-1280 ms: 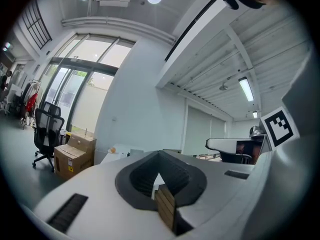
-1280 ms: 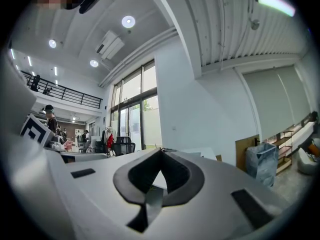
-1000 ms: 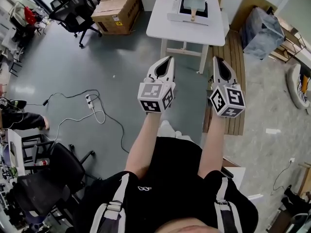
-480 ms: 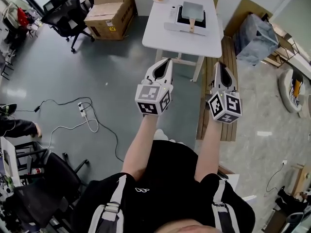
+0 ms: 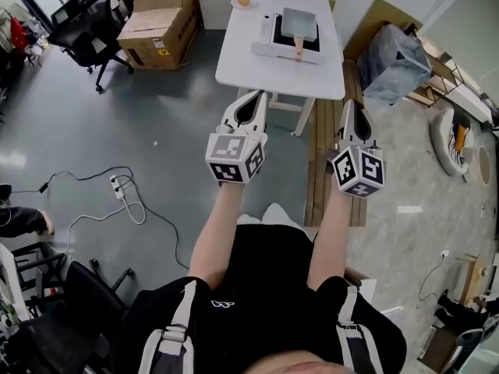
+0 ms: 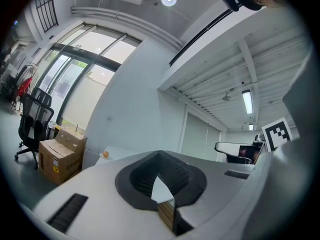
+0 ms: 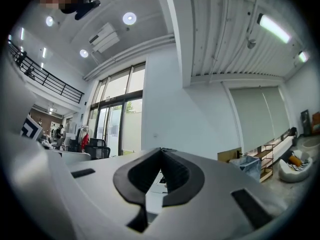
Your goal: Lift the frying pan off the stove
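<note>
Left gripper (image 5: 261, 94) and right gripper (image 5: 348, 104) were both fully closed, empty, held level. The grey square frying pan (image 5: 299, 23) sat on the white tabletop stove (image 5: 265, 29), top centre. The white table (image 5: 257, 65) had drawn nearer than a second before, so the approach was under way, with the pan well apart.

place: open-plan office / lab workspace with a high ceiling
floor: smooth grey floor (image 5: 179, 107), industrial finish
seating: black swivel office chairs (image 5: 82, 22) on castors
storage: large brown cardboard boxes (image 5: 160, 14) stacked on the floor near the chairs; slatted wooden pallet (image 5: 316, 170) beside the table
cabling: white power strip (image 5: 118, 185) with loose cables trailing across the floor
test setup: white portable stove (image 5: 265, 28) standing on a plain white rectangular table (image 5: 265, 72)
glazing: tall black-framed window wall (image 7: 112, 119)
upper level: mezzanine with black railing (image 7: 45, 79)
lighting: ceiling tube light (image 7: 272, 26), round downlights (image 7: 129, 18)
</note>
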Demonstrator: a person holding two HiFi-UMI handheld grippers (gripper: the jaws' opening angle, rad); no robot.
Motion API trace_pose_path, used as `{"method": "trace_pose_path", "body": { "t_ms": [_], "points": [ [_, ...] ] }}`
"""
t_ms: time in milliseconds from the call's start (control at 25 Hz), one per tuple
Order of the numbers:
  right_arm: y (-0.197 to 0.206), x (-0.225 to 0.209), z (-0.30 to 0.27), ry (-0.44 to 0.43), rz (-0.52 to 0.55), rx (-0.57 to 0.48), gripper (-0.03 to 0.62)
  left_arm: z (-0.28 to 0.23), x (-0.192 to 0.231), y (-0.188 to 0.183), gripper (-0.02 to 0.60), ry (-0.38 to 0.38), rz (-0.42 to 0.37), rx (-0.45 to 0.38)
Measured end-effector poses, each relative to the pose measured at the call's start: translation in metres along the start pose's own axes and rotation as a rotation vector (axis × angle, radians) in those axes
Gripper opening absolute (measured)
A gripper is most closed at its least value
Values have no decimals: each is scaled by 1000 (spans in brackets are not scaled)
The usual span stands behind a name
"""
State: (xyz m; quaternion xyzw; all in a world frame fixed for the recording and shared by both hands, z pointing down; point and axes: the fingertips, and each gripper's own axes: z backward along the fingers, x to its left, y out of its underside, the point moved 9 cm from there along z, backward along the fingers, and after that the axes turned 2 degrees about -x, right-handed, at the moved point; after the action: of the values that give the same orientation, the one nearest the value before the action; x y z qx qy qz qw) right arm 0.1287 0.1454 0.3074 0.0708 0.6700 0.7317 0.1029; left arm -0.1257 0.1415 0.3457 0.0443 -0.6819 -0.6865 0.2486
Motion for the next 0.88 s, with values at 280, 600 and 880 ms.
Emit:
{"method": "trace_pose_path", "body": {
  "t_ms": [280, 600, 880],
  "points": [
    [17, -13, -38, -8, -3, 36, -2, -34, 20, 12, 0, -5, 14, 32],
    [39, -25, -130, -85, -55, 29, -2, -92, 66, 4, 0, -70, -25, 19],
    [60, -81, -242, -110, -76, 76, -2, -208, 79, 16, 2, -64, -36, 69]
  ]
}}
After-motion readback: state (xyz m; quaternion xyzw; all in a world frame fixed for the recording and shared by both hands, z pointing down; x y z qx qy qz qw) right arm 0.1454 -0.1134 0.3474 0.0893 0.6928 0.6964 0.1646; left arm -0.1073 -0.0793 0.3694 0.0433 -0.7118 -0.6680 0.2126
